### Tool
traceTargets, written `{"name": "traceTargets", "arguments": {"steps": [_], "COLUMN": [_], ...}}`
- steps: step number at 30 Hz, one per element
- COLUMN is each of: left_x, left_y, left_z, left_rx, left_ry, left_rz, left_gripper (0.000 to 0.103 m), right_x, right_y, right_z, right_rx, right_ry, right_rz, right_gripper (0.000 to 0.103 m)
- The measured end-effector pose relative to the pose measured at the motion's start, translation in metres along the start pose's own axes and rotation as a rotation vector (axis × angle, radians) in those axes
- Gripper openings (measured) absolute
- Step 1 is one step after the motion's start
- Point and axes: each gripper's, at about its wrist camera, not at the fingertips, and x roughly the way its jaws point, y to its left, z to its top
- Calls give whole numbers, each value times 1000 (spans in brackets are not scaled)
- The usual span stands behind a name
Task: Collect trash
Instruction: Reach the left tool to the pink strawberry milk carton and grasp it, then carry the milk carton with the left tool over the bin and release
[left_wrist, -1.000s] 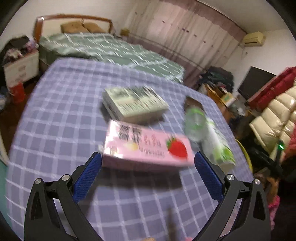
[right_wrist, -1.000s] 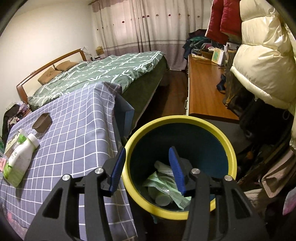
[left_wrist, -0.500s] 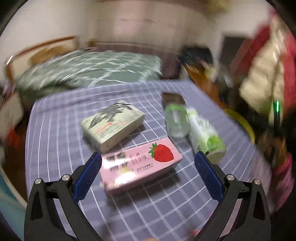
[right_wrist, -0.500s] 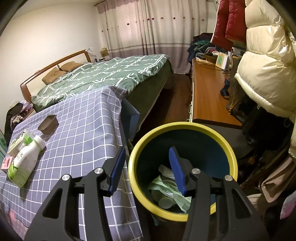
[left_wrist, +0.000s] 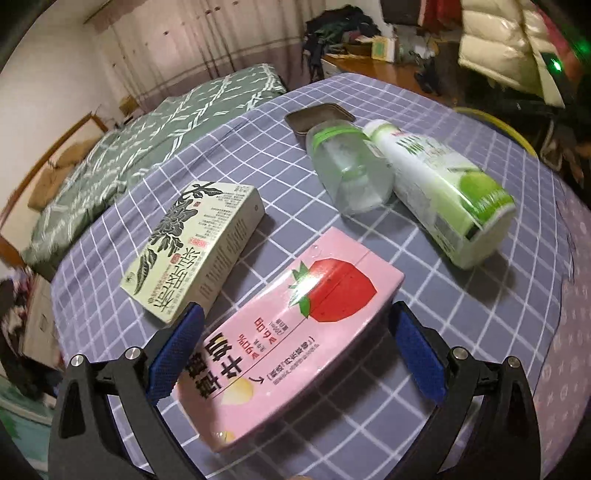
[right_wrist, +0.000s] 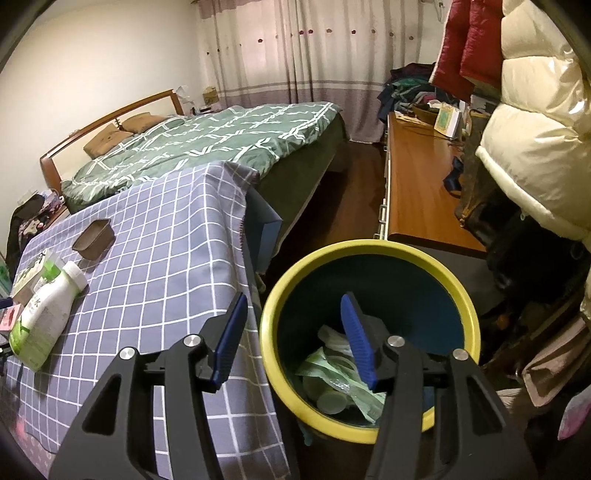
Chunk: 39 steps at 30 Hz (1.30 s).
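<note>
We see a pink strawberry milk carton, glossy and rectangular, lying flat on the checked counter between the blue pads of our left tongs, which angle down with jaws wide and not pressing it. Its long axis runs from near left to far right. Our right tongs hang apart and empty over the yellow-rimmed bin of trash.

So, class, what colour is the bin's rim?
Yellow: the bin has a yellow rim and dark blue inside, clearest in the right wrist view.
</note>
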Motion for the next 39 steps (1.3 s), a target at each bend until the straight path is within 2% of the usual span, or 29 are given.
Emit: {"name": "traceTargets", "arguments": {"steps": [4,7,11,14,18,22,24,28,33,39], "left_x": [7,4,-5,-14,-8,10,12,8,0,-32], "left_y": [-3,-4,-18,-32,-33,-19,-20,-26,-30,-36], "left_z": [6,10,4,0,1,4,6,8,3,-9], "left_rx": [-8,-28,-57,-56,-85,-176,-180,-171,-199,-262], "left_ry": [7,49,152,166,194,240,237,238,232,165], "left_rz": [-54,-91,-123,-150,-113,-96,-92,-93,-71,-30], "left_gripper": [91,84,84,84,84,71,69,52,52,52], "right_x": [3,5,7,9,8,3,1,-2,-9,-20], "right_y": [2,2,-1,-3,-2,-1,-2,-8,-12,-19], "right_z": [0,-2,-5,-6,-9,-12,-14,-15,-19,-22], "right_rx": [-5,-11,-2,2,5,-1,-2,9,24,37], "right_ry": [9,20,30,36,41,39,41,46,37,23], "right_rz": [10,19,33,46,66,77,78,84,112,128], "right_gripper": [51,51,51,51,51,51,51,51,51,51]}}
